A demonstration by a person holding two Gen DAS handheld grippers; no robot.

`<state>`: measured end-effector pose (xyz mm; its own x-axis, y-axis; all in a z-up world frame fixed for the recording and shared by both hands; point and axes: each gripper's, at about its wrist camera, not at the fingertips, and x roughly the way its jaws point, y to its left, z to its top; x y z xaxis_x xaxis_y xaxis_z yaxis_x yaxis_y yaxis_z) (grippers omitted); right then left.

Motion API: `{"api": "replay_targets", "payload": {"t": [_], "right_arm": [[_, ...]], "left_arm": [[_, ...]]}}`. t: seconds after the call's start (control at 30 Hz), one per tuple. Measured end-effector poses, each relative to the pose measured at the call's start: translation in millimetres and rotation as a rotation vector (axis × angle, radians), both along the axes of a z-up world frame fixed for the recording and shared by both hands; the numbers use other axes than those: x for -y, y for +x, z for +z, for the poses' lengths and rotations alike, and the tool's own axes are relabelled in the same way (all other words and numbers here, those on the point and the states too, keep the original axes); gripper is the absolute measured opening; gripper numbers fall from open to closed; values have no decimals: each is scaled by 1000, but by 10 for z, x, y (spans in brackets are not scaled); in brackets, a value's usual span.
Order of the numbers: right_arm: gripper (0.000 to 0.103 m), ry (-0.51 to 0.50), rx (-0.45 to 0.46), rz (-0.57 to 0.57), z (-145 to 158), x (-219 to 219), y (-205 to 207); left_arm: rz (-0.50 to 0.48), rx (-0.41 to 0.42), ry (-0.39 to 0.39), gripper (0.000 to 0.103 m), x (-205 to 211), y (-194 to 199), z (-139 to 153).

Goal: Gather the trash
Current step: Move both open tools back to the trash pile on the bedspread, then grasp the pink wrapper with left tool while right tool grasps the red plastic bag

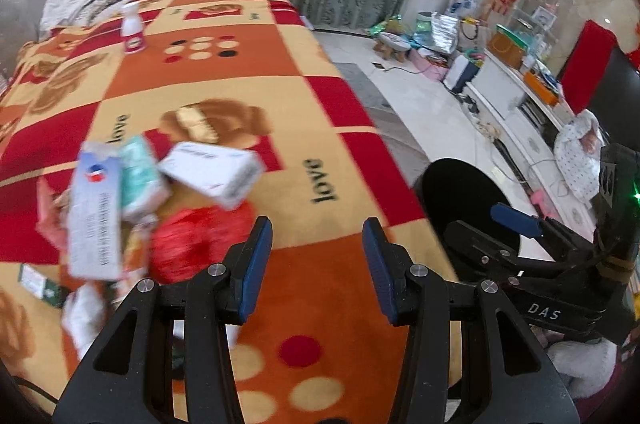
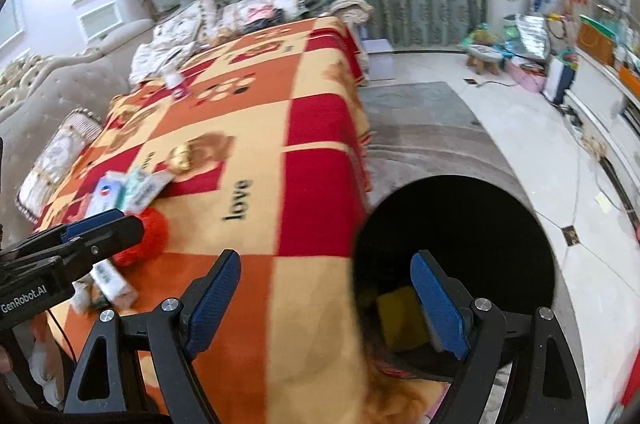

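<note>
My left tongs (image 1: 318,264) pointed steeply downward, blue pads (image 1: 256,264) parted to a moderate gap with nothing between them. My right tongs (image 2: 326,304) tilted down at much the same angle, pads (image 2: 440,308) spread far wider, and they gripped nothing either. In the left wrist view, the right tongs (image 1: 516,220) sat off at the right edge, one blue fingertip poking forward. From the right wrist view, I caught the left tongs (image 2: 100,228) at the left edge, angled across the frame, its blue-tipped fingers showing side-on.
</note>
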<state>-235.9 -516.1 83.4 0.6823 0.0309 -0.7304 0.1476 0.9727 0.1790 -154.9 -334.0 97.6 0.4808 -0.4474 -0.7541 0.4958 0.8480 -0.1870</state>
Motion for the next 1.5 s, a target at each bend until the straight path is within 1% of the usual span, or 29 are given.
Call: {"api": "replay_targets", "payload": {"t": [0.3,0.43,0.7,0.83,0.97,1.13,1.27,1.5], "right_arm": [[85,5,-7,125,-33,-565,168],[85,-7,-15,174,-51,-791,266],[85,-4,-22,240,-34,-1081,391],[85,-11,-33,284,-62,-1238,430],[85,23,-53,305,-141,-1330,516],[85,82,-74,315,-246,-1452,691],[85,94,-82,311,-304,-1550,834],[85,123,-121,323,-442,-1686,1036]], "left_arm": [[134,1,24,45,-778,136,-15],[191,-7,36,45,-1098,200,-59],[259,-32,46,45,-1567,244,-131],[267,-46,54,45,-1687,232,-168],[277,-39,64,45,-1779,214,-169],[317,-52,43,45,-1946,309,-179],[342,-74,5,45,-2028,423,-187],[358,-82,-18,45,-1988,677,-209]]}}
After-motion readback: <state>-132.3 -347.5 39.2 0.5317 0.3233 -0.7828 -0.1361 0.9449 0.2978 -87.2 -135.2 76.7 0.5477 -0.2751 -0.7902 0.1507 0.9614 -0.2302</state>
